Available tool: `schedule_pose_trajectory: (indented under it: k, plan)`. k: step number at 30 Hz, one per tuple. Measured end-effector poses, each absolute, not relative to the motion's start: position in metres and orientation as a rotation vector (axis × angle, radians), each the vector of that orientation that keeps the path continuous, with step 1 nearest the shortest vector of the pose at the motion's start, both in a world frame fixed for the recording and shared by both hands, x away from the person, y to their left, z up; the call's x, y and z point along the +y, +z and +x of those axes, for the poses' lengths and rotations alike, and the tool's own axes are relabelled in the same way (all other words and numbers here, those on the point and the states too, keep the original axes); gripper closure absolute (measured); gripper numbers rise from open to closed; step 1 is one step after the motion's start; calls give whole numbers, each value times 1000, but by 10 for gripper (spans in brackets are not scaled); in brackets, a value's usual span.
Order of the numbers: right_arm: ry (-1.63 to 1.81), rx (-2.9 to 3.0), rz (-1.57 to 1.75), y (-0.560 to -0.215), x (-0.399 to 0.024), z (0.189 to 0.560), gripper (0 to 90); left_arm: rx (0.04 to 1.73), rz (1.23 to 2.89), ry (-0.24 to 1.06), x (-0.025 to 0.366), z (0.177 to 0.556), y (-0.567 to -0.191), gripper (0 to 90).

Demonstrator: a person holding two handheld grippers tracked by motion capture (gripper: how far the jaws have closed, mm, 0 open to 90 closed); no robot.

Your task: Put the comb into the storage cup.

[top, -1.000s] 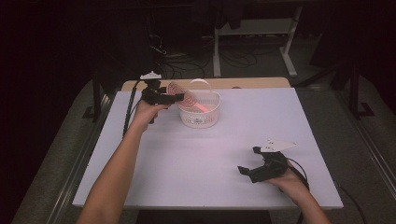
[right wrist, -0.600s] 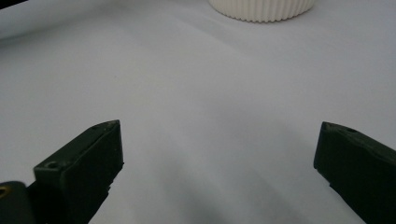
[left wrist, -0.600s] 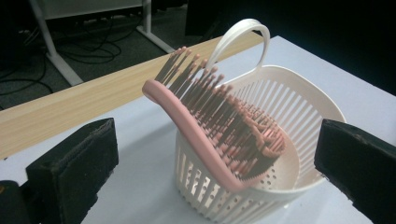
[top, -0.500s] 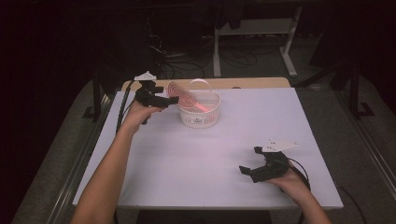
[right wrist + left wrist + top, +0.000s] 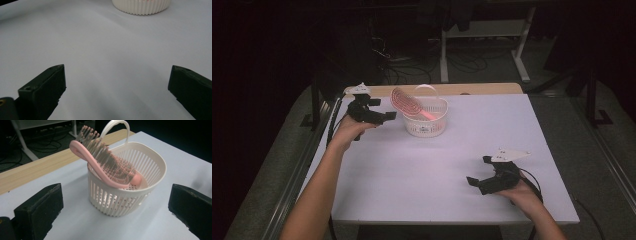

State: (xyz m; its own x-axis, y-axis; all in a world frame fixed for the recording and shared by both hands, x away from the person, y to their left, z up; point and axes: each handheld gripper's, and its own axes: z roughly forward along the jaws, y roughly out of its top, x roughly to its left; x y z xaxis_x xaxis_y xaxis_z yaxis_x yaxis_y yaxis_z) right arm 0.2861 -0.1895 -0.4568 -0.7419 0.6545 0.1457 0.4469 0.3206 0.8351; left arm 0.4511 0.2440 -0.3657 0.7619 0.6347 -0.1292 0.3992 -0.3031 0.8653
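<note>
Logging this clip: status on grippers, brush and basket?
Left gripper open, jaws just opened, nothing between them. Right gripper open, low over table. Brush leaning in basket, head over the rim. Nothing in the way.

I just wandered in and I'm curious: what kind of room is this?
Probably a lab or workshop: a bare white table, loose cables on the floor, and a metal desk frame behind.

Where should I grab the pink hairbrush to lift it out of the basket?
Grip the pink hairbrush by its raised bristle head, which sticks out above the rim of the basket. Come from above and close across its smooth edges; the handle end sits low inside and is likely harder to reach.
</note>
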Motion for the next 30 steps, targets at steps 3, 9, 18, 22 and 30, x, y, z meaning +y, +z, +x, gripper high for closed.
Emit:
schedule_pose_trajectory:
  k: [3,9,18,22,30]
  plan:
    - [1387,2365,1007,-457,-190,286,9,779,1938,290,246,443,-368,0]
    - [1382,2358,1013,-457,-192,285,9,770,1930,282,251,426,-375,0]
    - [1376,2349,1030,-457,-198,285,9,744,1931,266,250,400,-384,0]
    - [1384,2347,1028,-456,-199,285,9,737,1940,257,249,393,-387,0]
    - [1384,2346,1025,-456,-200,285,9,740,1930,245,256,374,-395,5]
